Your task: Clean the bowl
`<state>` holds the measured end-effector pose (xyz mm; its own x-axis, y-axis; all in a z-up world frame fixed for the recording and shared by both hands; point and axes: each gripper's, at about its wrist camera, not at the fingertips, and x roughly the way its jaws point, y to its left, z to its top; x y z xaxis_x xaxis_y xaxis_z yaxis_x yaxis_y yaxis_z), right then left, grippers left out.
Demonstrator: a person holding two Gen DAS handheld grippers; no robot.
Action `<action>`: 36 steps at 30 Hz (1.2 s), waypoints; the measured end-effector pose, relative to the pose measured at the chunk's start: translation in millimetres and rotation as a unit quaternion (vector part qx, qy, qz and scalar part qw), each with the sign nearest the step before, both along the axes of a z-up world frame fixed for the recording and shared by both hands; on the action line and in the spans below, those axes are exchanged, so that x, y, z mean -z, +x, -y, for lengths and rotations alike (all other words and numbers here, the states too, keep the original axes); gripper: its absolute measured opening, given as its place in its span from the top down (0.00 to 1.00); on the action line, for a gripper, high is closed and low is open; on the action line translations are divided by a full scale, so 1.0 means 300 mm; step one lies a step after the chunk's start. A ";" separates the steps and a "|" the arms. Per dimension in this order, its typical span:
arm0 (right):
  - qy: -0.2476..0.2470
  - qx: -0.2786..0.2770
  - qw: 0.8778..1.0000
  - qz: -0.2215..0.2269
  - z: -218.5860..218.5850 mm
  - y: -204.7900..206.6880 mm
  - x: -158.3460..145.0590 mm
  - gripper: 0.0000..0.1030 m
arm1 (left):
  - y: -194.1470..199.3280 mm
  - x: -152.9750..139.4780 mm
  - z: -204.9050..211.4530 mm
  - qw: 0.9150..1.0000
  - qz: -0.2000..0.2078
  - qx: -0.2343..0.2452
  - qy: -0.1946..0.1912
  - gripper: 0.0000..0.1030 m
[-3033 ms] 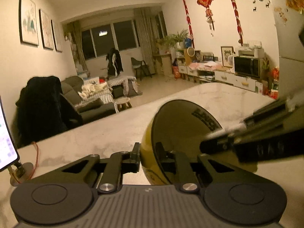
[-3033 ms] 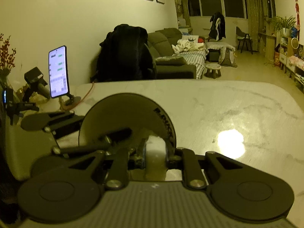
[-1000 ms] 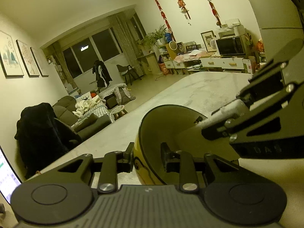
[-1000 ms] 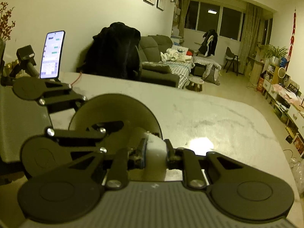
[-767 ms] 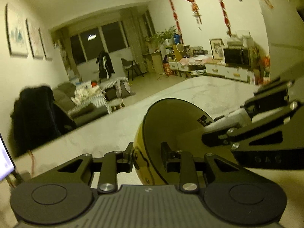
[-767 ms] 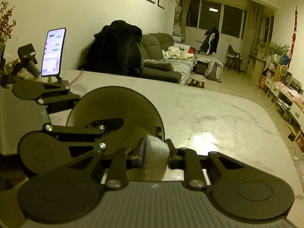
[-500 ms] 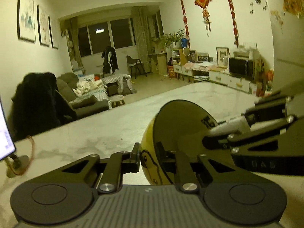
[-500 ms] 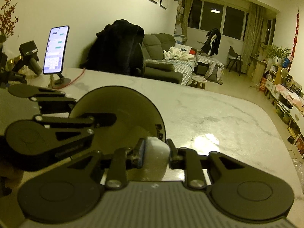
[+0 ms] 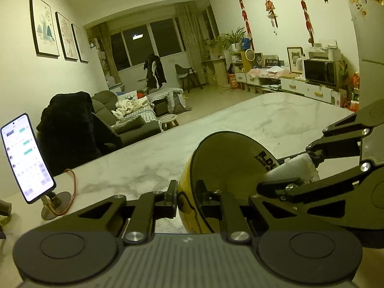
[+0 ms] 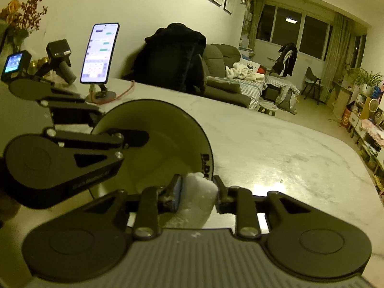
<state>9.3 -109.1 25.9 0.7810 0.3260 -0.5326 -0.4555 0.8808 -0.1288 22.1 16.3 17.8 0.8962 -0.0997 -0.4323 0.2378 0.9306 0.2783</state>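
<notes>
A yellow bowl (image 9: 230, 168) with a pale inside and black lettering near its rim is held tilted above the marble table. My left gripper (image 9: 188, 198) is shut on the bowl's near rim, one finger outside and one inside. In the right wrist view the bowl (image 10: 156, 144) faces me and the left gripper (image 10: 120, 129) clamps its left rim. My right gripper (image 10: 198, 190) is shut on a white sponge (image 10: 198, 196), which sits at the bowl's lower rim beside the lettering. The sponge (image 9: 295, 168) also shows in the left wrist view, against the bowl's right edge.
A phone on a stand (image 9: 26, 158) with a red cable stands at the table's left; it also shows in the right wrist view (image 10: 99, 52). A small camera rig (image 10: 57, 60) and flowers (image 10: 21, 12) are beside it. A dark-draped chair (image 10: 172, 57) stands behind the table (image 10: 288, 148).
The sponge has slid from deep inside the bowl out to its lower rim. Both grippers and the bowl have shifted and tilted, bringing the phone into the left view.
</notes>
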 end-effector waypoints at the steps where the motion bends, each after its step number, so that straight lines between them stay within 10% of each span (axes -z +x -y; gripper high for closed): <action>1: 0.002 0.001 1.000 -0.001 0.003 0.001 0.001 0.70 | 0.001 0.005 0.005 1.000 0.002 -0.001 0.002 0.83; 36: 0.003 0.021 1.000 0.019 0.050 0.055 -0.050 0.75 | 0.048 0.035 0.069 1.000 0.003 0.020 0.004 0.76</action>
